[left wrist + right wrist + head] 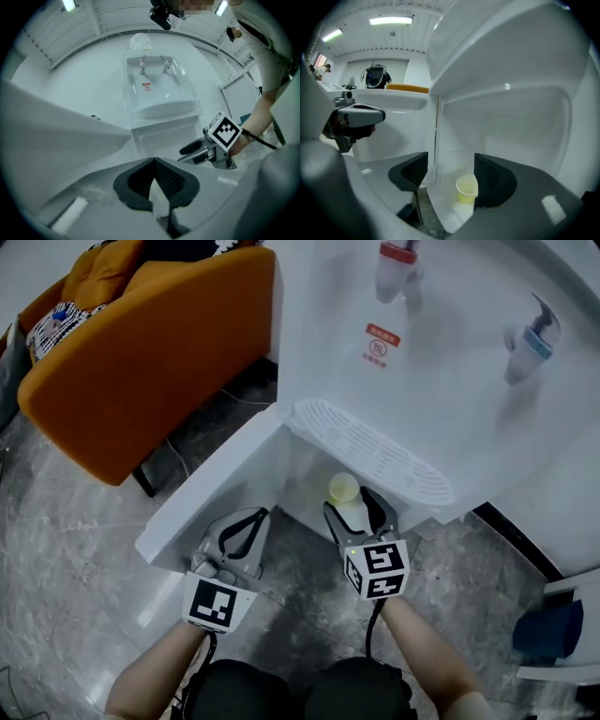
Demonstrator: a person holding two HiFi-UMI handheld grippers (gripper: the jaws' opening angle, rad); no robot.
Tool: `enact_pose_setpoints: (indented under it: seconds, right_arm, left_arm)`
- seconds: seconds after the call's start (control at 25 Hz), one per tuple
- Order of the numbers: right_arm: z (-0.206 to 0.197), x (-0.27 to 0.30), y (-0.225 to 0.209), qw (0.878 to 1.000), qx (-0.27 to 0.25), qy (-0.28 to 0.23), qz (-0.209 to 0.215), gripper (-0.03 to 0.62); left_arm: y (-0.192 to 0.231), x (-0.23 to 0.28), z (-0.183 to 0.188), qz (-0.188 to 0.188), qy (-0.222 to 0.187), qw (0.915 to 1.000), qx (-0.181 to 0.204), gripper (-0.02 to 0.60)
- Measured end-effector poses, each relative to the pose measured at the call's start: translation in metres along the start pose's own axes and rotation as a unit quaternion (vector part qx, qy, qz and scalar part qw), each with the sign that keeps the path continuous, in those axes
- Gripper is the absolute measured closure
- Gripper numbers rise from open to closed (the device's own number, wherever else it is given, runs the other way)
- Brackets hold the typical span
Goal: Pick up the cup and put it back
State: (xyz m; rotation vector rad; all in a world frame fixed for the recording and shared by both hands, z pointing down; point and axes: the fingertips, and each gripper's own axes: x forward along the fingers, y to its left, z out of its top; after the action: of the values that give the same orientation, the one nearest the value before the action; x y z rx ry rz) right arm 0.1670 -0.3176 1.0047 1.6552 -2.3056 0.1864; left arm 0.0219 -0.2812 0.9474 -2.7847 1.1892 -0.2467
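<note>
The water dispenser [403, 381] has its lower compartment open, with the door [211, 498] swung out to your left, so you can reach in low from the front. Your left gripper [246, 526] hangs by that door with its jaws closed on nothing (it has no part here, I judge). Your right gripper [359, 510] reaches inside, jaws spread wide to straddle the yellow cup [343, 487]. The cup stands upright on the compartment floor, just beside the right pad and not yet squeezed.
</note>
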Motion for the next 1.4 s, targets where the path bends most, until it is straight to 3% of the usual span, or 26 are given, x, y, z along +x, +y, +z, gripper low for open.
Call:
enact_pose_setpoints:
  seconds: [0.12,0.24,0.4,0.6,0.8,1.08,1.4]
  right_arm:
    - [-0.021,0.017,-0.018,0.999,0.0,0.024,-0.044,0.268]
    - [-0.036,0.031,-0.027,0.998,-0.001,0.035,-0.06,0.255]
    - [-0.056,0.051,-0.033,0.996,0.008,0.046,-0.074,0.219]
    - [-0.083,0.073,-0.049,0.991,0.063,0.068,-0.097,0.2]
    - [-0.107,0.087,-0.048,0.991,0.054,0.092,-0.079,0.187]
    - [-0.115,0.082,-0.047,0.992,0.055,0.09,-0.076,0.24]
    - [-0.086,0.059,-0.024,0.995,0.065,0.071,-0.028,0.243]
  left_arm:
    - [0.013,0.008,-0.016,-0.008,0.008,0.9993,0.036,0.58]
    - [0.019,0.011,-0.026,-0.008,0.01,0.9999,0.011,0.58]
    - [0.011,0.021,-0.04,-0.027,0.012,0.9985,0.047,0.58]
    - [0.008,0.036,-0.055,-0.024,0.018,0.9992,0.028,0.58]
    - [-0.002,0.041,-0.067,-0.031,0.032,0.9988,0.021,0.58]
    - [-0.005,0.04,-0.077,-0.035,0.047,0.9981,0.021,0.58]
    - [-0.009,0.031,-0.056,-0.048,0.047,0.9975,0.023,0.58]
